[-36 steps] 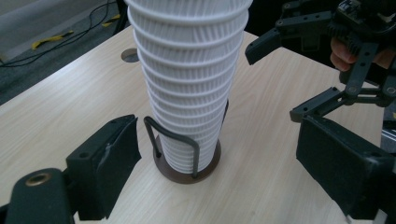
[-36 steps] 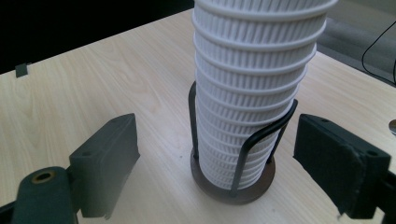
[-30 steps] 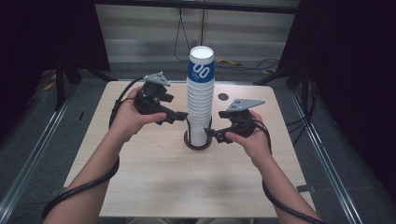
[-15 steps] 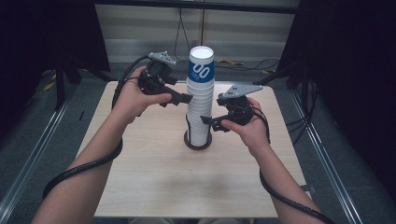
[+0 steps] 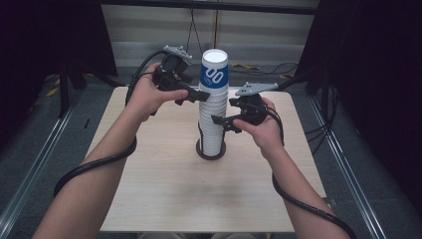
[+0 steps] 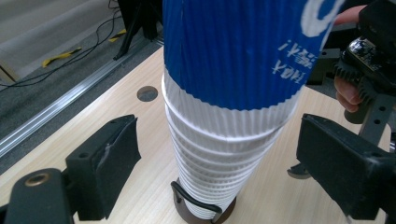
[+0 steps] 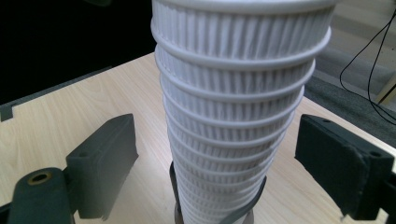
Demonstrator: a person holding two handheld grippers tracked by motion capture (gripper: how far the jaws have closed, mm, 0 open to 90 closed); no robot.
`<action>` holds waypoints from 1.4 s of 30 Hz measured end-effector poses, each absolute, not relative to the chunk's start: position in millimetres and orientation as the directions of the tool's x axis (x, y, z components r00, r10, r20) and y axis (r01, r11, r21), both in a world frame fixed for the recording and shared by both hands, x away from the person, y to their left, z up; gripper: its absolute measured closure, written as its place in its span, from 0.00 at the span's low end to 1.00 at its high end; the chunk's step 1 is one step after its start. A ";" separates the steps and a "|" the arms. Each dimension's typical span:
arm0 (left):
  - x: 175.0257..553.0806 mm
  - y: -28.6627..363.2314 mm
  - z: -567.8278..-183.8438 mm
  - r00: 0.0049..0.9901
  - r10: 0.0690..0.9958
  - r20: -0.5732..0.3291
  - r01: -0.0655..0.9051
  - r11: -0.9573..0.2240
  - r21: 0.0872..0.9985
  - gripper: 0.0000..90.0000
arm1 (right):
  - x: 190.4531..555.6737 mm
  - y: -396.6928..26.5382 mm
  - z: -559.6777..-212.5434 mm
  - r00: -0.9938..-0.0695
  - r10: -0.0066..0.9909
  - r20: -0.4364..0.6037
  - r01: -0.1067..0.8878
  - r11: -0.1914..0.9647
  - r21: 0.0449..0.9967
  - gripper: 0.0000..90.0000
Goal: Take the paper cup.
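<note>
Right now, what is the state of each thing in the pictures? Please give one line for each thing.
Cup stack: upright in a dark round holder, nested, not gripped.
Top cup: blue sleeve, mouth up, seated on the stack.
Left claw: open, jaws on either side of the stack just below the top cup, clear of it.
Right claw: open, jaws on either side of the white cups lower down, clear of them.

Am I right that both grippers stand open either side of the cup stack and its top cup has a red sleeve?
Not quite: the top cup has a blue sleeve, as the high view shows. Left gripper and right gripper do stand open beside the cup stack.
</note>
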State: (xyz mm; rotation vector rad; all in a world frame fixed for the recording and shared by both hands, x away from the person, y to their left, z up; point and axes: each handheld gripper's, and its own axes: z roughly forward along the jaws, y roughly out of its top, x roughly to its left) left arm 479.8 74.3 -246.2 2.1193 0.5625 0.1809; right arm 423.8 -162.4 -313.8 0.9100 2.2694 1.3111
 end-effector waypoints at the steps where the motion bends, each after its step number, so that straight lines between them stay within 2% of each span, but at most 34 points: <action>1: 482.9 71.8 -245.1 0.890 0.448 -0.088 0.322 -0.477 0.818 0.14 | 425.2 -161.2 -312.7 -0.727 0.687 0.011 0.352 0.359 0.865 0.13; 7: 486.0 65.4 -243.3 0.891 0.440 -0.111 0.329 -0.458 0.826 0.14 | 429.1 -159.5 -310.2 -0.726 0.687 -0.002 0.346 0.367 0.864 0.13; 20: 495.3 46.5 -254.2 0.911 0.398 -0.106 0.314 -0.506 0.803 0.11 | 436.0 -160.7 -311.8 -0.721 0.693 0.021 0.358 0.345 0.868 0.13; 25: 495.1 43.3 -252.6 0.914 0.396 -0.081 0.295 -0.516 0.804 0.13 | 437.6 -159.5 -309.4 -0.720 0.693 0.018 0.347 0.337 0.875 0.13; 42: 492.4 41.4 -250.0 0.907 0.414 -0.079 0.309 -0.526 0.792 0.15 | 439.5 -154.0 -302.0 -0.701 0.711 0.055 0.349 0.274 0.896 0.12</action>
